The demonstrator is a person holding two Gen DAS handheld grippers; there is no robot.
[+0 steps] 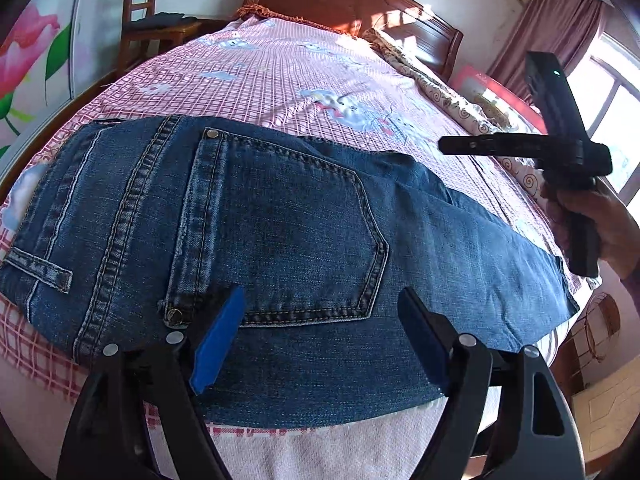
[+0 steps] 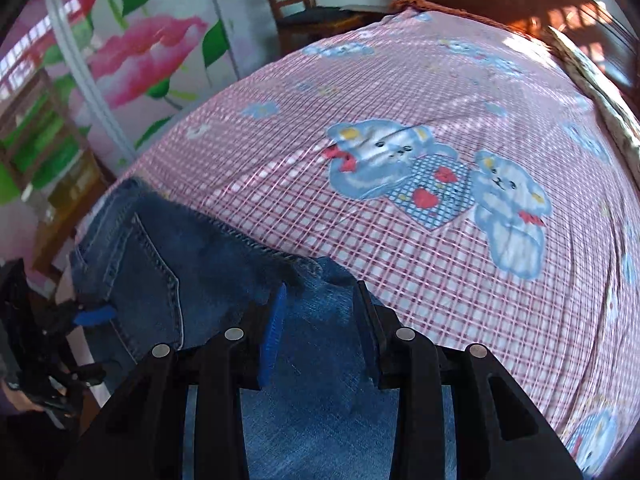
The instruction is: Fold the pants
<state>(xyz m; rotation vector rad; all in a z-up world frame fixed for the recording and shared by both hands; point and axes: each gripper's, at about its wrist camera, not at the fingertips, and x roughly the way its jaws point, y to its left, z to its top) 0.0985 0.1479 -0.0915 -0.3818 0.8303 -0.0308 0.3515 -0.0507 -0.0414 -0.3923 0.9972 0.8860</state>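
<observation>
Blue denim pants [image 1: 280, 232] lie folded flat on the pink checked bed sheet [image 1: 280, 72], back pocket up, waistband at the left. My left gripper [image 1: 320, 300] is open and empty, hovering just above the pants' near edge by the pocket. My right gripper [image 2: 320, 292] is open and empty above the right part of the pants [image 2: 192, 264]. In the left wrist view the right gripper [image 1: 444, 146] shows in the air at the right, held by a hand. The left gripper shows at the left edge of the right wrist view [image 2: 88, 316].
The wooden headboard [image 1: 360, 4] stands at the far end of the bed. A wooden chair [image 1: 152, 16] stands at the far left, beside a flower-painted wardrobe [image 2: 132, 52]. A patterned blanket [image 1: 460, 104] lies along the bed's right side. A window [image 1: 612, 120] is at the right.
</observation>
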